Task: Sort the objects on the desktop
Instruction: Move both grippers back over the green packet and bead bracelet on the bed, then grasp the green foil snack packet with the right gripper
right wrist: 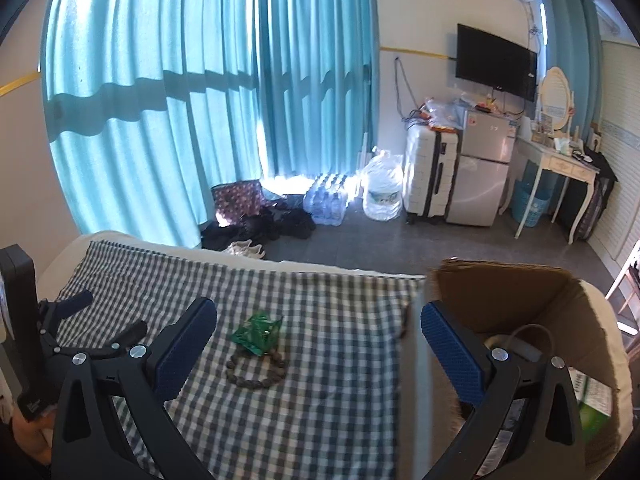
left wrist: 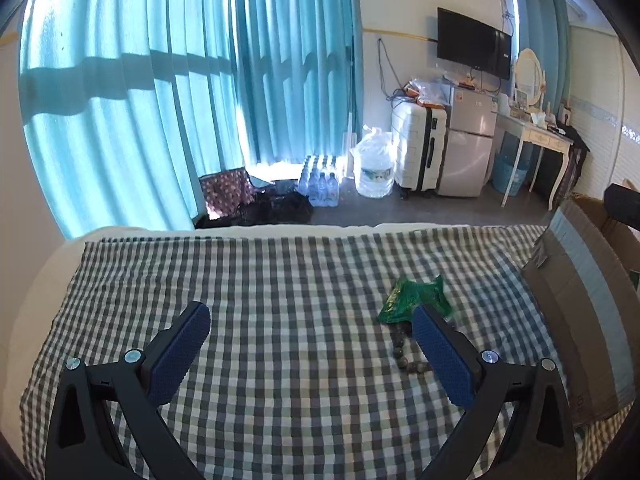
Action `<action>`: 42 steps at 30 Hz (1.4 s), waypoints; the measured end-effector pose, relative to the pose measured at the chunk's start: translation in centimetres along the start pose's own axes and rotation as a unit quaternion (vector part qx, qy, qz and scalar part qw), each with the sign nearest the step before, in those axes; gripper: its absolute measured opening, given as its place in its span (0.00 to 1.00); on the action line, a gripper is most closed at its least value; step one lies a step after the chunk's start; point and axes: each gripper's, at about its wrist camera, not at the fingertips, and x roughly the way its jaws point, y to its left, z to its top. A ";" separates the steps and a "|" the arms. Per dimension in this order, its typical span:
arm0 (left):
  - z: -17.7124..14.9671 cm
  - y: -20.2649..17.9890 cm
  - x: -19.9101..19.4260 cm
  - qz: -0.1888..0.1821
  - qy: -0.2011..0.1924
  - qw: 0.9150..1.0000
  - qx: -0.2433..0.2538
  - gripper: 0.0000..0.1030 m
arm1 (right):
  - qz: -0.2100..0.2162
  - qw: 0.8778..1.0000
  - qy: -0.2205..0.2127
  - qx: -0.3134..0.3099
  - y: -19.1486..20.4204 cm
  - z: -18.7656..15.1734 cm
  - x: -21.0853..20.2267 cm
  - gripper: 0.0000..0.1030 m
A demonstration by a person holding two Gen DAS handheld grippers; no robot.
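Both pairs of jaws gaping empty, I'd bring my left gripper down over the green wrapper, clear of the bead bracelet, toward the cardboard box at the bed's right edge.

Grey-green and white checked cloth covers the bed. On the cloth: crinkled green packet, touching a dark brown bead bracelet. Plain brown cardboard box at the cloth's right edge. Behind the cloth, teal curtains. Gripper pads blue, textured.

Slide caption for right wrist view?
Open right gripper above checked cloth, bead bracelet and green wrapper ahead, cardboard box right.
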 end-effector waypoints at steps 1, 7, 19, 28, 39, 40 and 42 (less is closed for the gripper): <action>-0.1 0.4 0.5 -0.004 0.009 1.000 -0.008 1.00 | 0.004 1.000 0.006 -0.002 0.5 0.0 0.8 1.00; -0.8 1.0 2.2 0.014 0.038 0.999 -0.032 1.00 | 0.005 0.996 0.078 -0.039 2.6 -0.9 6.1 1.00; -1.9 -1.1 4.0 0.002 0.059 0.998 0.017 1.00 | 0.050 0.981 0.186 0.008 3.7 -3.4 16.8 0.90; -3.5 -2.0 9.6 -0.043 0.107 0.993 -0.018 1.00 | 0.041 0.969 0.244 0.007 4.4 -5.5 21.8 0.52; -3.1 -6.9 12.3 -0.091 0.104 0.990 -0.018 1.00 | 0.050 0.974 0.217 0.040 1.5 -3.7 20.3 0.31; -3.1 -7.2 12.5 -0.096 0.104 0.990 -0.019 1.00 | 0.052 0.974 0.215 0.045 1.2 -3.5 20.2 0.31; -3.1 -7.8 12.9 -0.102 0.107 0.989 -0.020 1.00 | 0.056 0.974 0.214 0.050 0.8 -3.1 19.9 0.31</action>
